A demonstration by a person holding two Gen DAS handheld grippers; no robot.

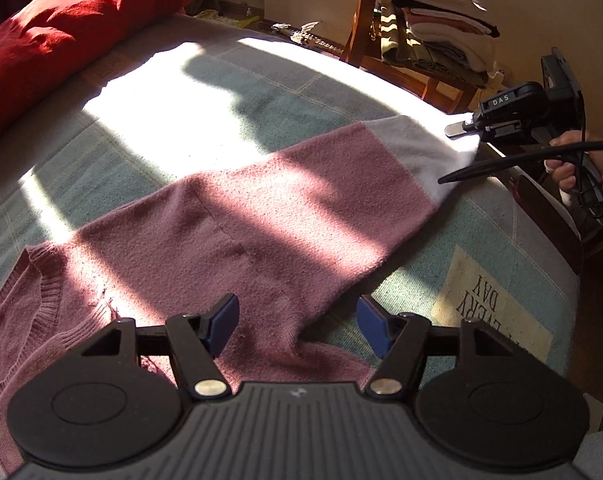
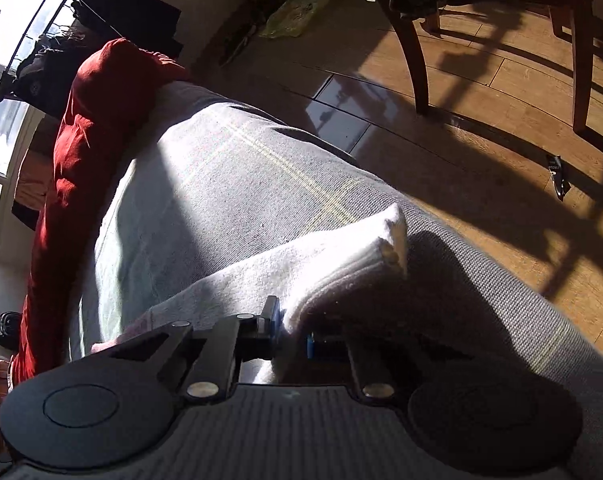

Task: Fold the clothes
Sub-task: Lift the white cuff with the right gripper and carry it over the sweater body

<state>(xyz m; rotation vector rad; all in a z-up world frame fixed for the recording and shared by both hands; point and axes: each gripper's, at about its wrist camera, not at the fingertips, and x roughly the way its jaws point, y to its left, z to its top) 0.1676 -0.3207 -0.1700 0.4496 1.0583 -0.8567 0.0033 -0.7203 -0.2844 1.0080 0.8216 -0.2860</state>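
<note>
A pink knit sweater [image 1: 237,236] lies spread on the bed, its neckline at the lower left and one sleeve stretched to the right, ending in a white cuff [image 1: 441,152]. My left gripper [image 1: 297,328] hangs open just above the sweater's body, nothing between its blue pads. At the bed's right edge my right gripper [image 1: 467,130] is shut on the white cuff. In the right wrist view the white cuff [image 2: 341,256] rises out of the right gripper [image 2: 293,332], pinched between its jaws.
The bed's grey-green blanket [image 1: 221,80] has a printed label [image 1: 497,308] at the right. A red duvet [image 1: 61,20] lies along the far left. A wooden chair [image 1: 429,72] with stacked folded clothes [image 1: 449,20] stands beyond the bed. A hand [image 1: 581,164] holds the right gripper.
</note>
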